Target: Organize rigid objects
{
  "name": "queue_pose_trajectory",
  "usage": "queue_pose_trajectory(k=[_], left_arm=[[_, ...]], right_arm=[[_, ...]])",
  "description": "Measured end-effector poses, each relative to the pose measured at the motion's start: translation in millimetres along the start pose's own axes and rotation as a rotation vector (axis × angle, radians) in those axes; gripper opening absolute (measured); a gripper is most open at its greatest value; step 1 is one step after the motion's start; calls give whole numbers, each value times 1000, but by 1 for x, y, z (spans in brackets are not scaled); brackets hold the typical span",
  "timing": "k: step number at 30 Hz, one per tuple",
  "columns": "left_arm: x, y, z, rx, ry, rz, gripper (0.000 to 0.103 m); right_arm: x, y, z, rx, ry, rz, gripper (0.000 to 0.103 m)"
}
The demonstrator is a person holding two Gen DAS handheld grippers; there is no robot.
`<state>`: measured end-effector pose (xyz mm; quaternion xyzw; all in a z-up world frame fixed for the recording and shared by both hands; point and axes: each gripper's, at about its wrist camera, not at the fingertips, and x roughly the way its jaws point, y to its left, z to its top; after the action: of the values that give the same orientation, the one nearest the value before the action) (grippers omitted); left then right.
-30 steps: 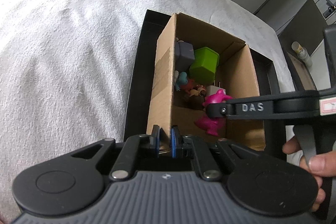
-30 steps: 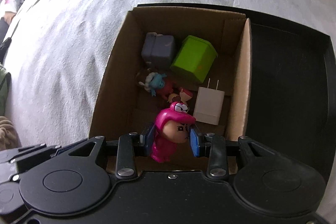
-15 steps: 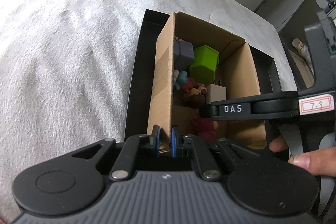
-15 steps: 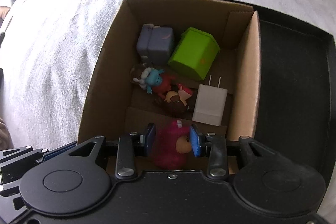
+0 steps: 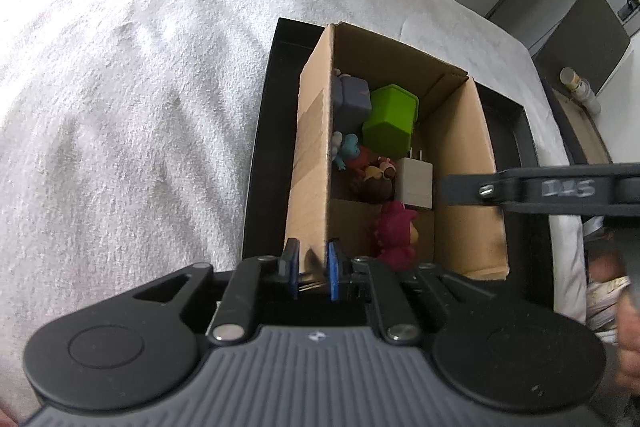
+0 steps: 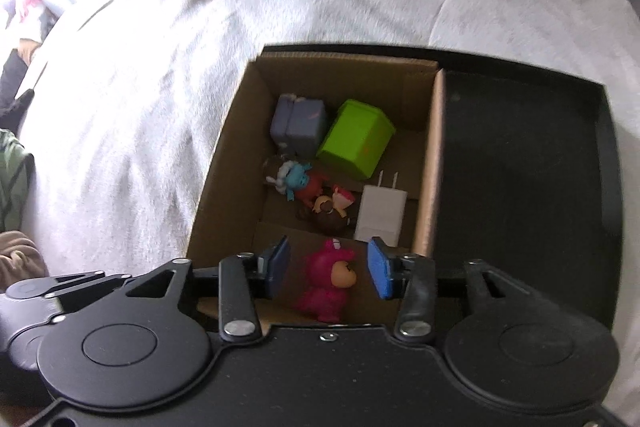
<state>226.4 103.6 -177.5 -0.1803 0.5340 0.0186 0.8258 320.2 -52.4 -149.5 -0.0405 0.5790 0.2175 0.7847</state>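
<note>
Right gripper jaws have just been opening, pads clear of the pink figurine, which now lies at the cardboard box near edge; left gripper pinches the box wall

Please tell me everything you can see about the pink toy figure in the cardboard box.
The pink toy figure looks like a small, glossy plastic character with a bumpy magenta body and a tan face turned toward the right side of the right wrist view. It lies on the floor of the cardboard box, in the near part, just before the white charger. The right gripper has just been opening; its blue pads stand clear on either side of the figure, so nothing holds it.
</note>
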Motion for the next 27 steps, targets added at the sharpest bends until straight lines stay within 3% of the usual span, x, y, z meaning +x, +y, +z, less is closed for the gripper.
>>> queue_pose_trajectory(k=[3,7,9,14,18,27], left_arm=[[-5,-7,1,20,5,32,14],[-20,-16,3,24,-6,12,17],[-29,-23,5,45,-17,21,19],[-56,-37,9,67,-67,56,41],[-78,-48,9,91,-99,72,55],[-129,-75,1,123,-170,99,92]], right_arm=[[-20,-9,-2,21,-40,15,56],[-44,-22,-8,42,-96,21,64],[-54,-29,-11,56,-123,28,75],[-79,-45,-22,98,-201,30,96],[-96,-60,-32,133,-261,48,103],[-137,-82,-58,176,-404,50,103]])
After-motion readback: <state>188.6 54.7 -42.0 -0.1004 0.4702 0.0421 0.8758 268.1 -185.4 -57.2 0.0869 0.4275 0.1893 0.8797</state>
